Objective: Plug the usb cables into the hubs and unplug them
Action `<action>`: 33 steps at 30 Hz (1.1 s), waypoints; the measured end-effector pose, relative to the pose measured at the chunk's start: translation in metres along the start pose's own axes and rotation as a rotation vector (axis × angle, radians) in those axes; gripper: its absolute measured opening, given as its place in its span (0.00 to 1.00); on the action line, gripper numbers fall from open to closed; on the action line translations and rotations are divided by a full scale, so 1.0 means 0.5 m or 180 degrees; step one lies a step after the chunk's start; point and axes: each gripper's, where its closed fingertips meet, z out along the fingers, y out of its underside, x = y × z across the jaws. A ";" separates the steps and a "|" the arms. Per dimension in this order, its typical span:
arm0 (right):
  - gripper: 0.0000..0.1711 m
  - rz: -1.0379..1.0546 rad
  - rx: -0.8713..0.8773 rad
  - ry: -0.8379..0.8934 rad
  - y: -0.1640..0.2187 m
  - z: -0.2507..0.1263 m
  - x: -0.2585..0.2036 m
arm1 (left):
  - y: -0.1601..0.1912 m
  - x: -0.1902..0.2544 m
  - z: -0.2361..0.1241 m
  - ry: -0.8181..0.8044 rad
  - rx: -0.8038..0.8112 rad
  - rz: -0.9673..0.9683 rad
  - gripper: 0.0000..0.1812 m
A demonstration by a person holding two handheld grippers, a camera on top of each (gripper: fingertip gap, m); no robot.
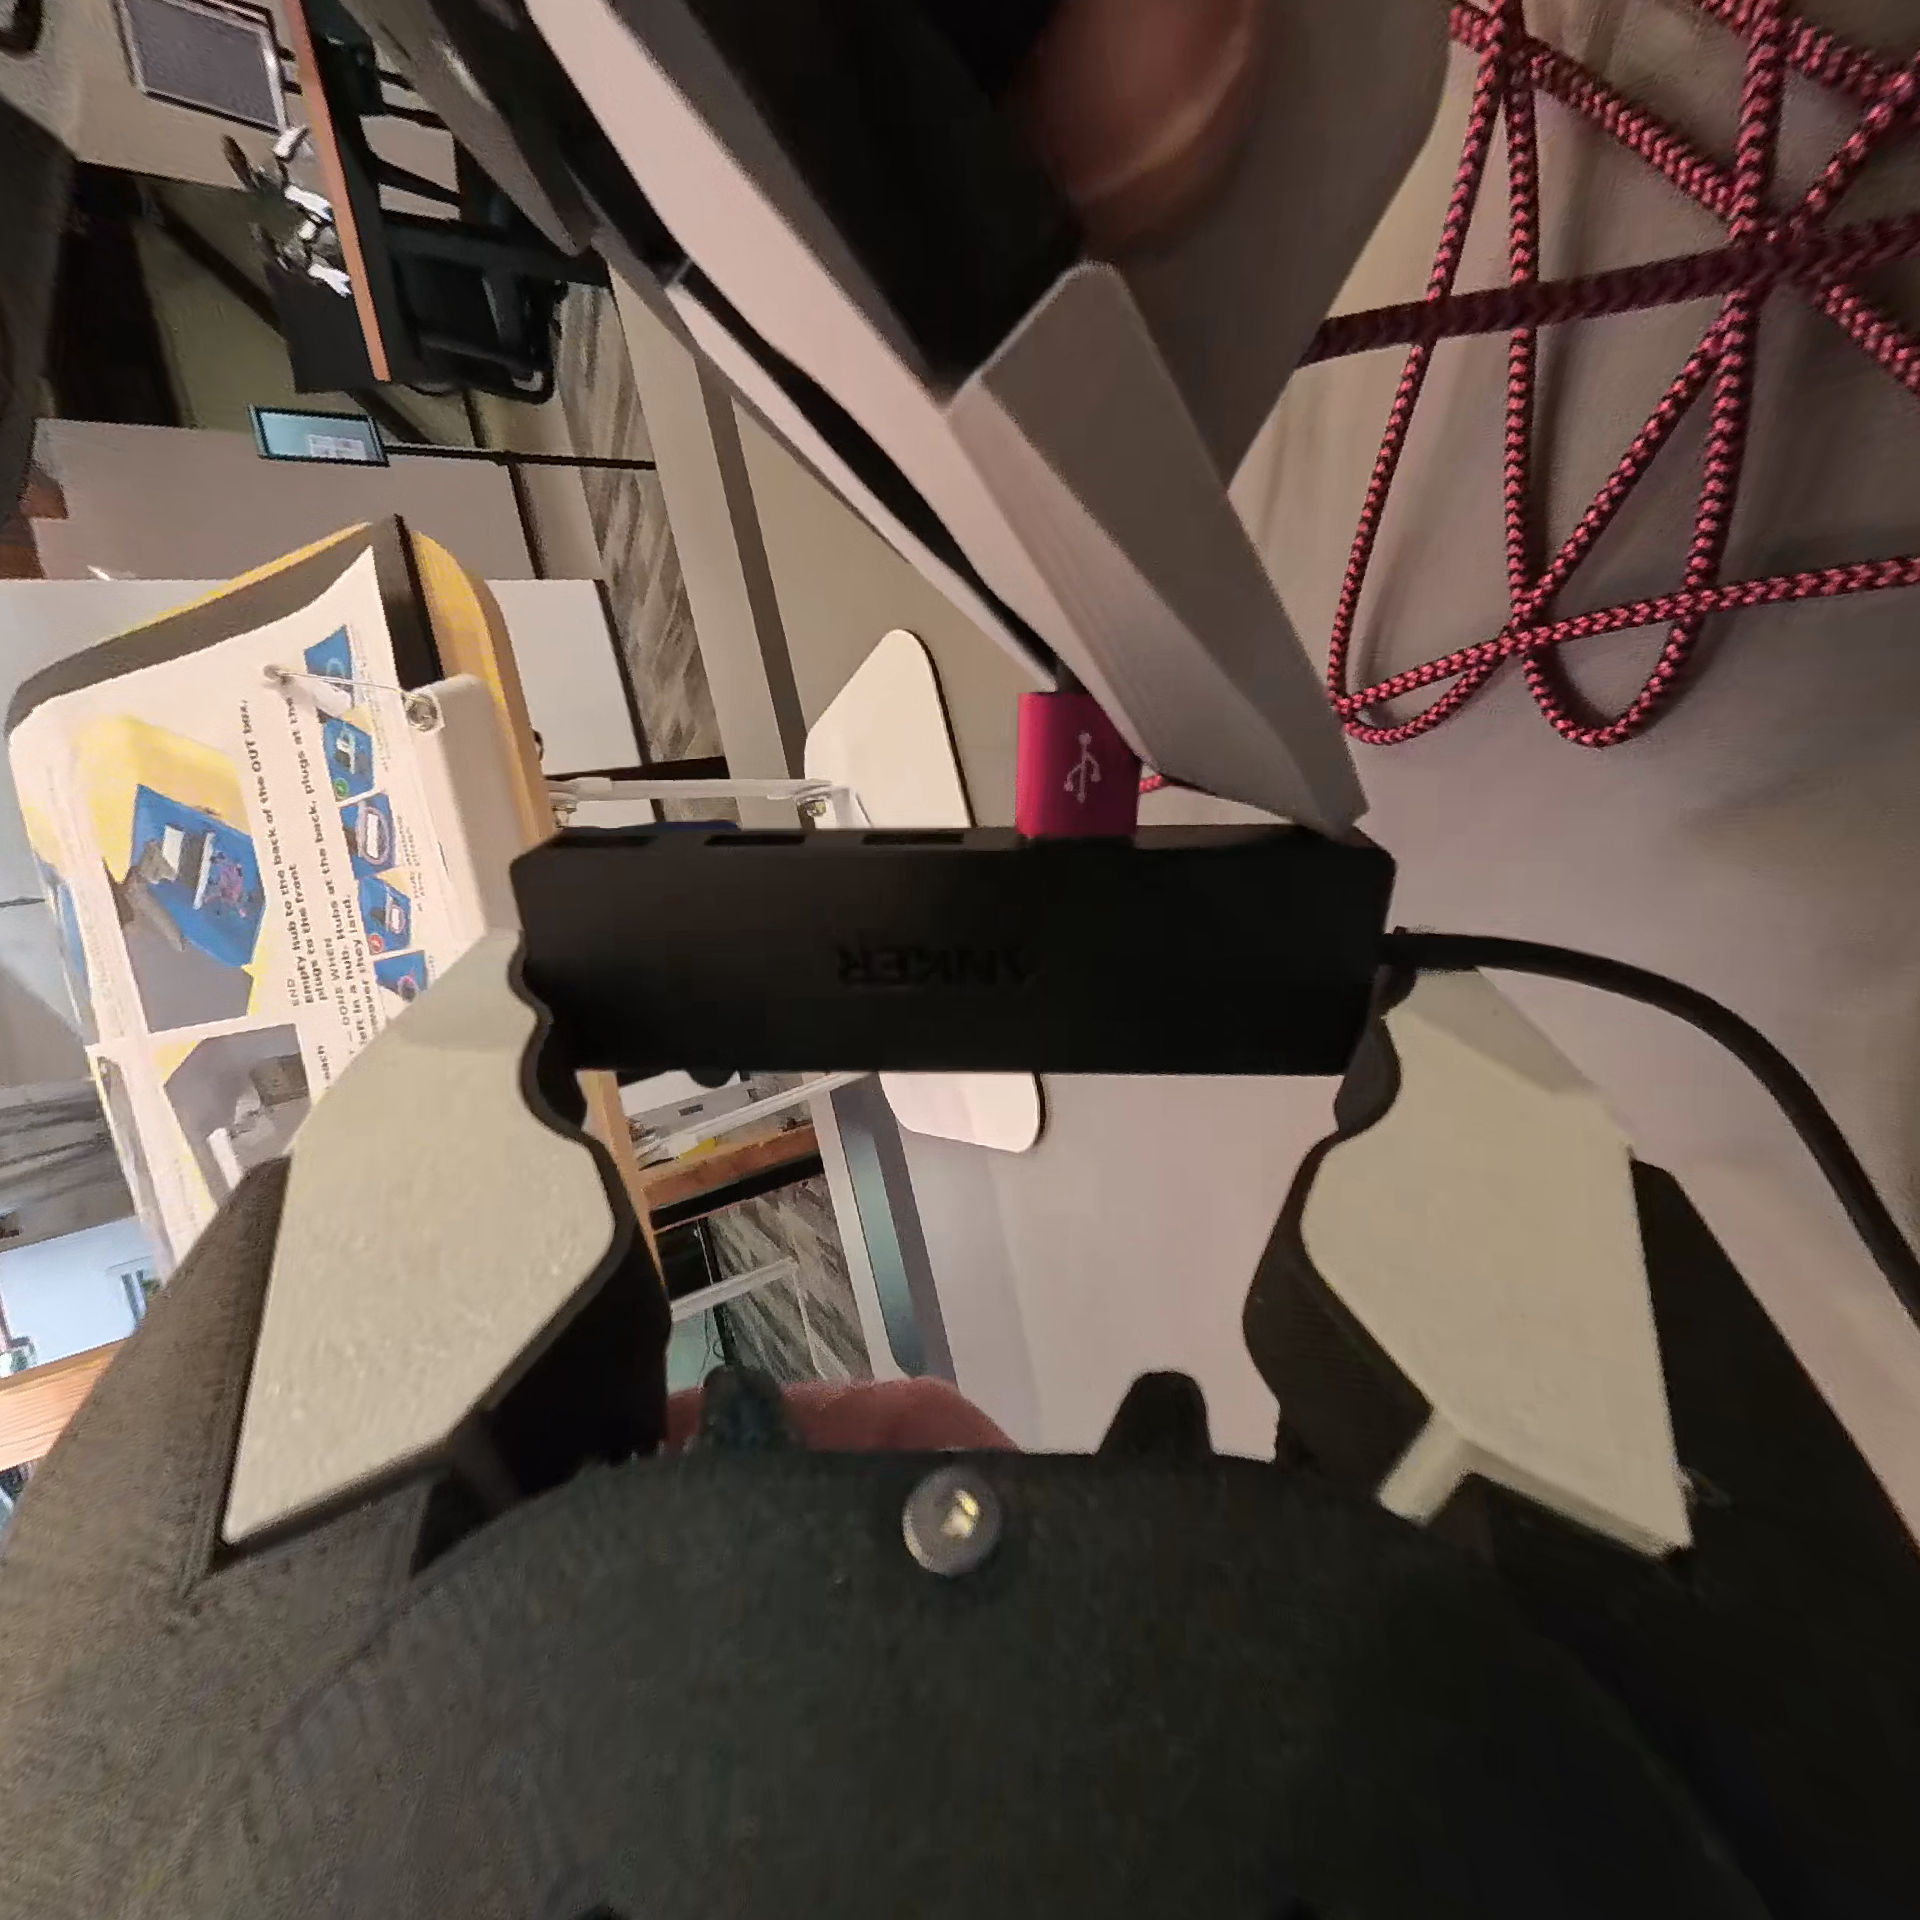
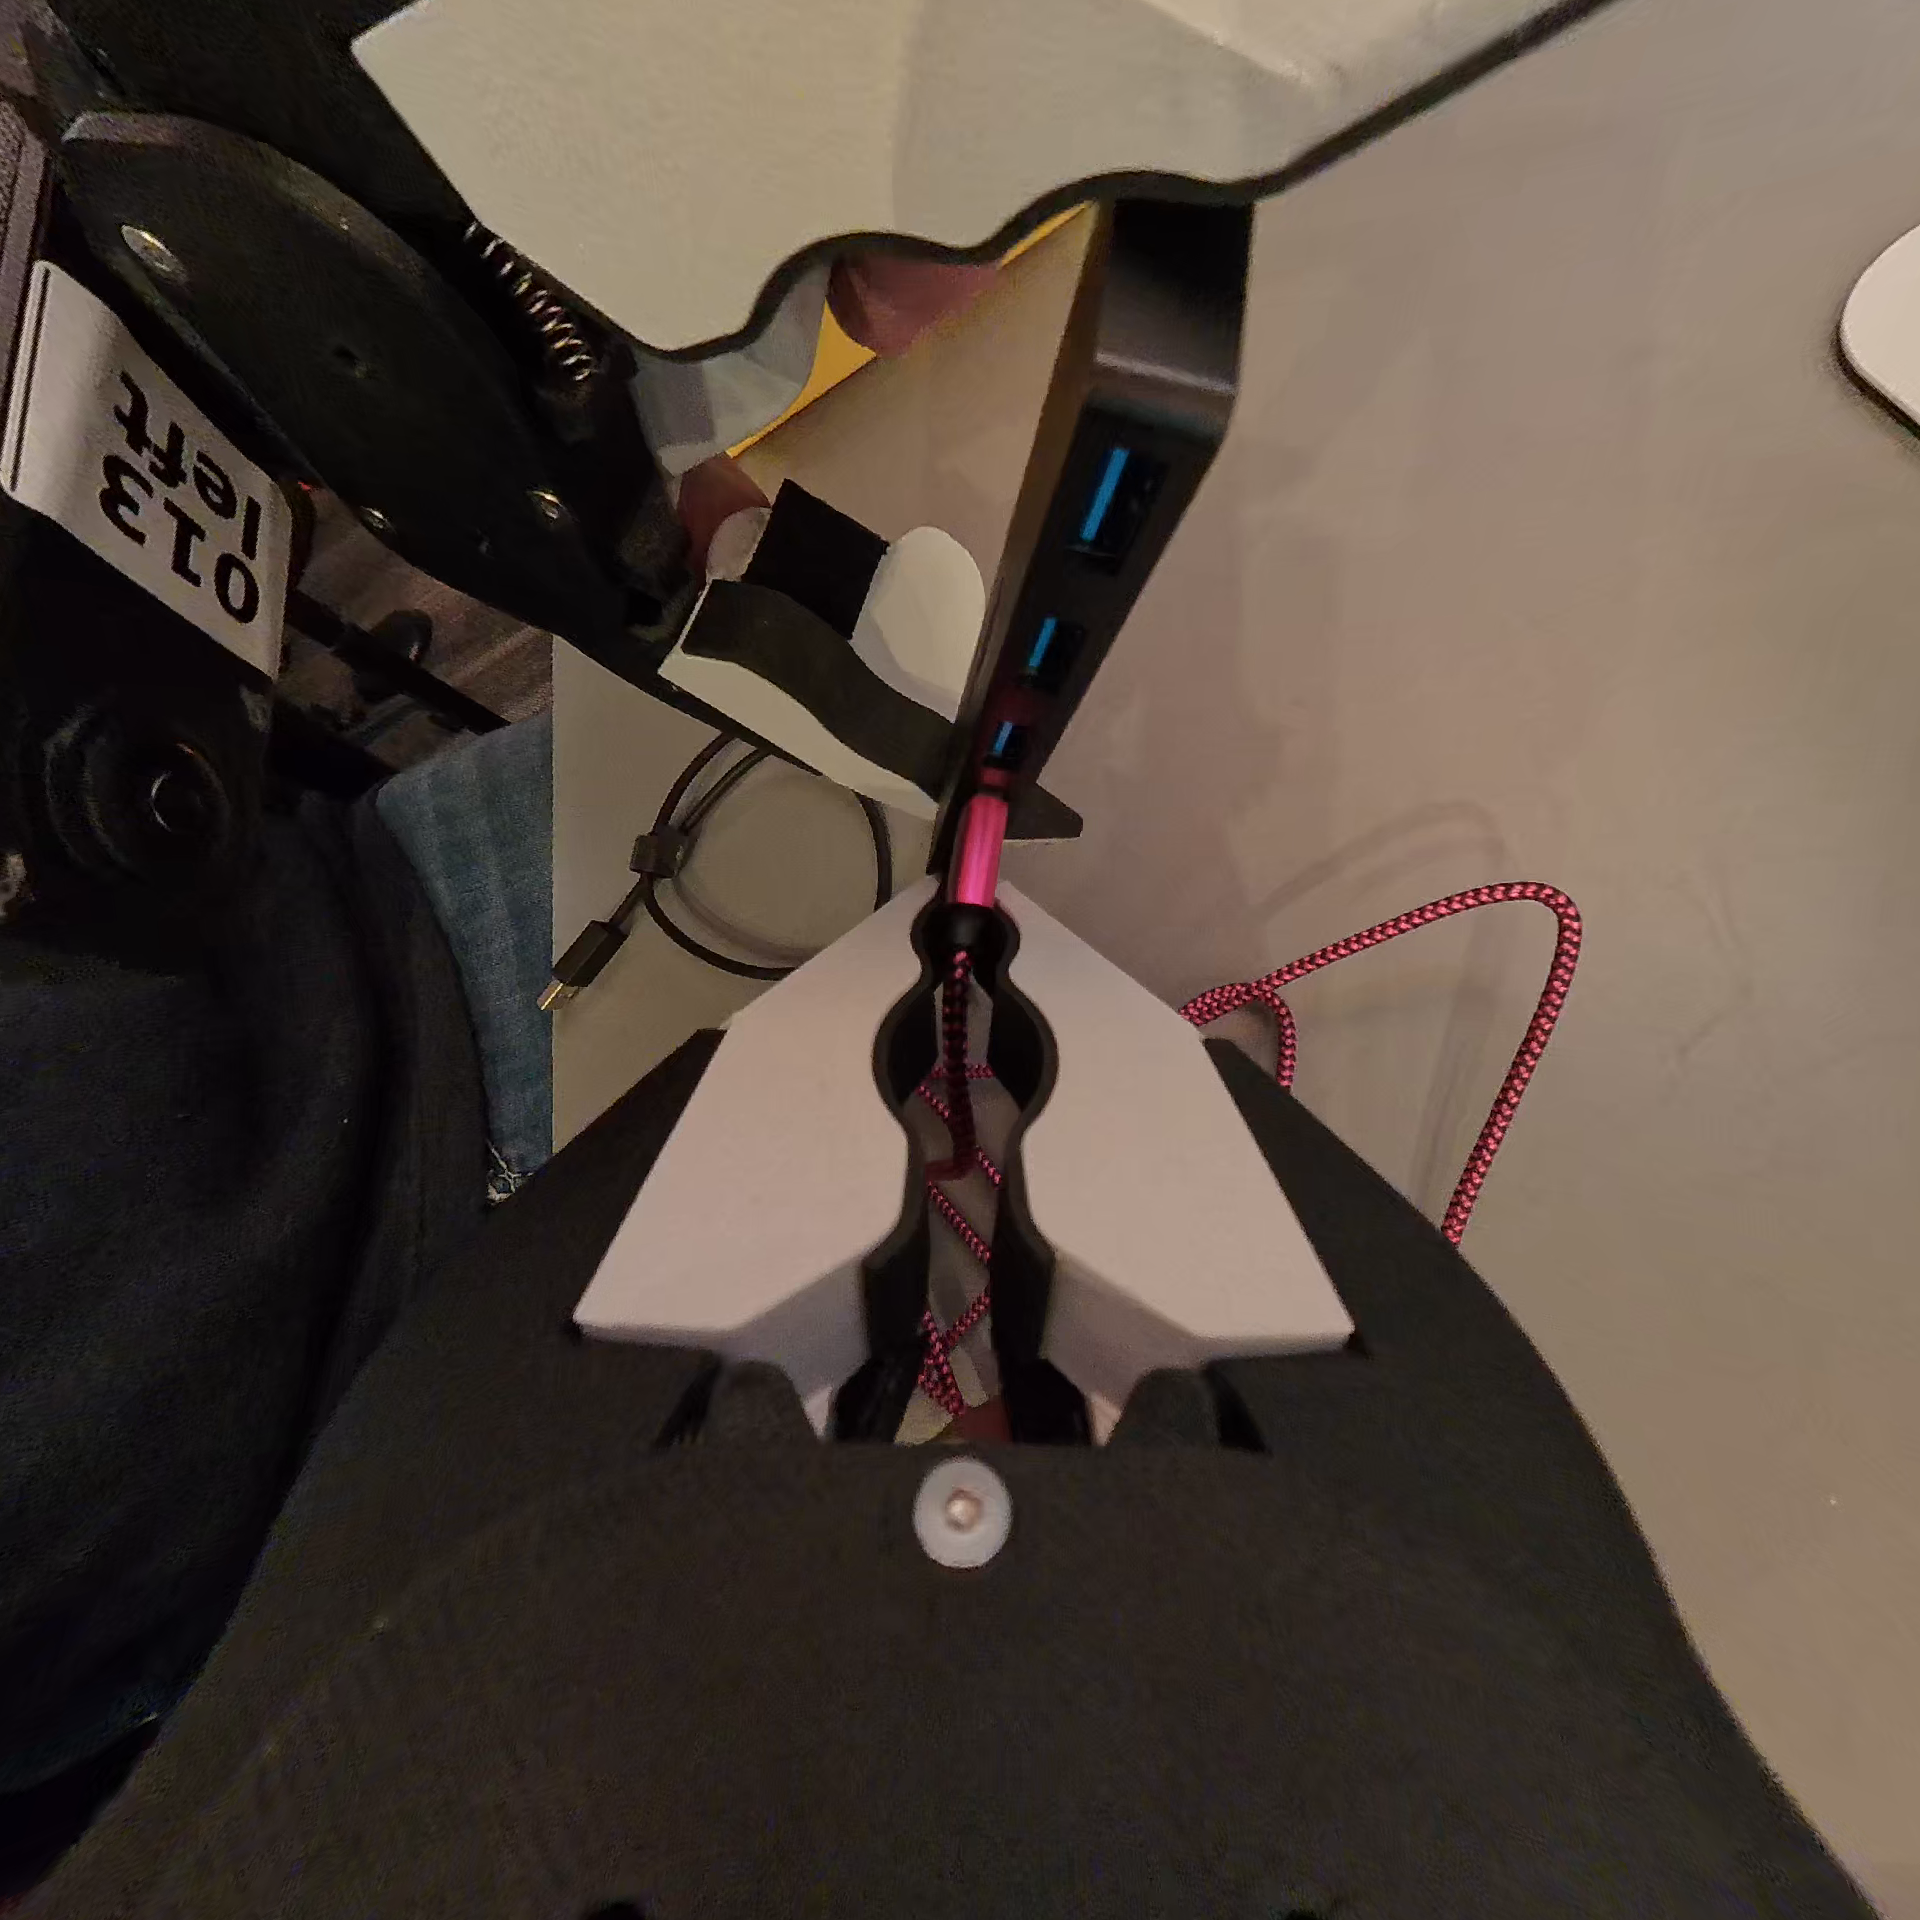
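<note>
My left gripper [image 1: 956, 997] is shut on a black USB hub [image 1: 951, 961], pinching it end to end and holding it above the table. A pink USB plug [image 1: 1075, 769] sits in the port nearest the hub's own black lead [image 1: 1621, 997]; the other ports are empty. My right gripper [image 2: 961, 909] is shut on the pink braided cable [image 2: 1496, 987] just behind the plug [image 2: 982, 831]. Its white fingers [image 1: 1143, 582] reach the hub from above in the left wrist view. The hub [image 2: 1143, 468] shows edge-on with blue ports in the right wrist view.
Loops of the pink braided cable [image 1: 1621, 343] lie on the pale table. An instruction sheet [image 1: 208, 831] stands behind the hub beside a white rounded pad [image 1: 894, 727]. A coiled black cable [image 2: 727, 883] lies near the table edge, by a person's dark clothing [image 2: 208, 1143].
</note>
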 end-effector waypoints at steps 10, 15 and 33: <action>0.00 -0.0086 0.0340 -0.0110 -0.028 -0.014 -0.006 | 0.016 0.003 -0.007 0.0622 0.0013 -0.0523 0.76; 0.01 -0.0199 0.0460 -0.0129 -0.036 -0.020 -0.009 | 0.015 0.013 -0.018 0.0980 0.0070 -0.0794 0.76; 0.14 -0.1578 0.1242 0.0602 -0.106 -0.060 -0.020 | 0.018 0.035 -0.064 0.2359 0.0293 -0.1587 0.76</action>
